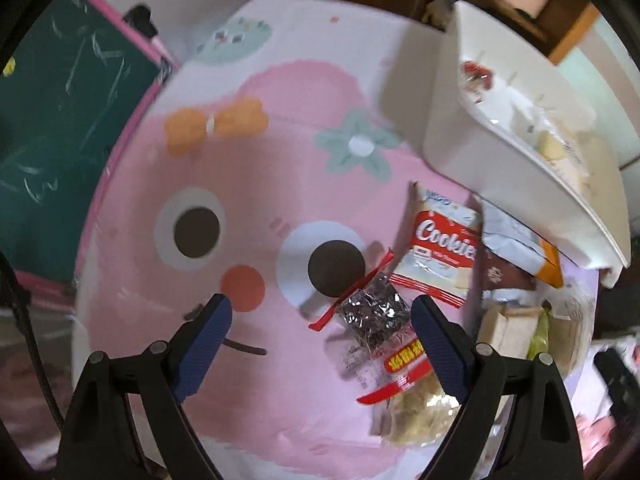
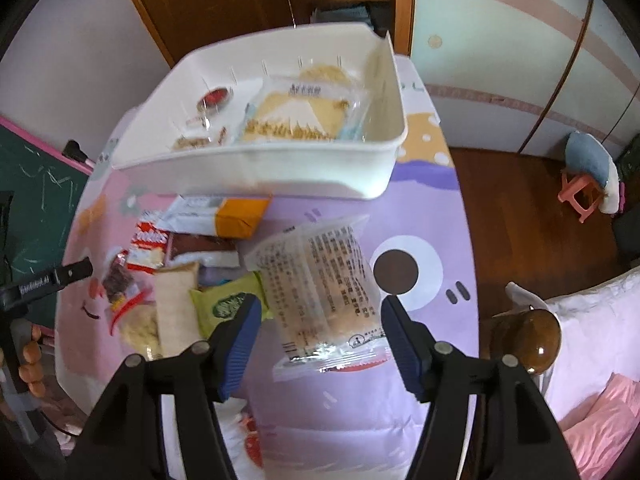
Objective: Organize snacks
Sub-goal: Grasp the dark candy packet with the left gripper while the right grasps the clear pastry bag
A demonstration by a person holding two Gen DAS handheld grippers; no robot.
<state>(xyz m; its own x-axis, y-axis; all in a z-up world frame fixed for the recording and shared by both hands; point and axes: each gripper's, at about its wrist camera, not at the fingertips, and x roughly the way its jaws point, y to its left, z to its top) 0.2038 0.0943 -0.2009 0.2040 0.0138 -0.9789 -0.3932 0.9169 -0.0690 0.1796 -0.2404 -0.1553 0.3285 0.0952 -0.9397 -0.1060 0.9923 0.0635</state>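
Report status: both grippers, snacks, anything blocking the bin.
Left gripper open, empty. Right gripper open around clear wafer pack. White bin partly filled. Nothing blocking.

A green chalkboard (image 1: 60, 120) with a pink frame stands by a pale wall (image 2: 80, 40). The door (image 2: 224, 0) is brown wood. A small pink stool (image 2: 580, 196) sits on the dark wood floor (image 2: 520, 208).

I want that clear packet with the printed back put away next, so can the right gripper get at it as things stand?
Probably yes. The right gripper is open, and the clear printed snack packet lies on the tablecloth between its fingers, with nothing on top of it.
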